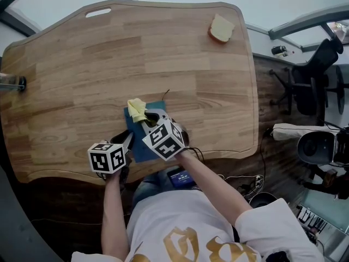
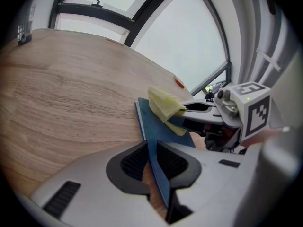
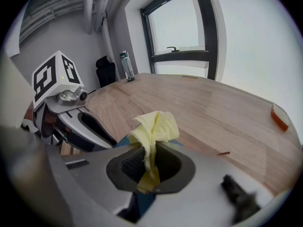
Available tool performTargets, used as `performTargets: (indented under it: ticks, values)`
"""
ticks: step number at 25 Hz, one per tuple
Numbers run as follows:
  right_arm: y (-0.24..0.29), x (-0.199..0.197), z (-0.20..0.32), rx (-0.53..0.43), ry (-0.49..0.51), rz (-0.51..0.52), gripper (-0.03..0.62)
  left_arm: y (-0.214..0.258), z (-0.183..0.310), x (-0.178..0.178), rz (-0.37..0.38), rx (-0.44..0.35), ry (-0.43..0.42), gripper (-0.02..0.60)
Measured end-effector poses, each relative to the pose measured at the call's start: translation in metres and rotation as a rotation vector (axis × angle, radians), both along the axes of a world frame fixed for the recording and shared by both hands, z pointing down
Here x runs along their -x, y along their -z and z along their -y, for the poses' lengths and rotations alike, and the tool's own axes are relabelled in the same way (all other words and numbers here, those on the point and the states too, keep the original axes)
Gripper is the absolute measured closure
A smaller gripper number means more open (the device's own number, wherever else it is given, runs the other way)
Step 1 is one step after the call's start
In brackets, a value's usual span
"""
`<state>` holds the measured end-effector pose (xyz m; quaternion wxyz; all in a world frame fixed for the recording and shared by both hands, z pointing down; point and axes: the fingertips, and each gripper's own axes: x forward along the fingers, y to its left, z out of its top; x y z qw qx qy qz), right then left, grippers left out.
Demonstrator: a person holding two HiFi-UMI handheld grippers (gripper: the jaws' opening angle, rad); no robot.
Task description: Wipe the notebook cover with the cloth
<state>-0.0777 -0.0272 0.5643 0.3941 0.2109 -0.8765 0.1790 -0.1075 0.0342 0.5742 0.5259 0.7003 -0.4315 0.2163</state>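
Head view: the notebook, with a blue cover, lies flat near the front edge of the wooden bench, directly before the person. The left hand-held gripper sits at the notebook's near left edge. The right hand-held gripper reaches over the cover and presses the yellow cloth onto the far left corner. Judgement: wiping is under way or only starting. The cloth touches one corner, and most of the cover appears unwiped. No dirt is visible on the cover, so progress cannot be confirmed. The cover shows no title or label. The shirt carries a gold design that cannot be read.

Left gripper view: the jaws are closed on the notebook's edge, and the blue board passes between both pads. This grip steadies the notebook. The cloth lies on the cover beyond, under the right hand-held gripper's jaws.

Right gripper view: the jaws are clamped on the cloth, which bunches above the pads. A bottle stands at the bench's far end, and its label is too small to read.
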Motion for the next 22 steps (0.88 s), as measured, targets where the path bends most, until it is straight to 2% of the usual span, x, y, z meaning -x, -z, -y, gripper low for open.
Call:
performTargets:
  ticks: [9, 22]
  values:
    - [0.000, 0.012, -0.014, 0.039, 0.068, 0.012, 0.554, 0.000, 0.000, 0.001, -0.016, 0.003, -0.002, 0.514]
    - [-0.001, 0.015, -0.028, 0.053, 0.110, 0.008, 0.554, 0.000, -0.001, 0.002, -0.029, 0.000, 0.014, 0.518]
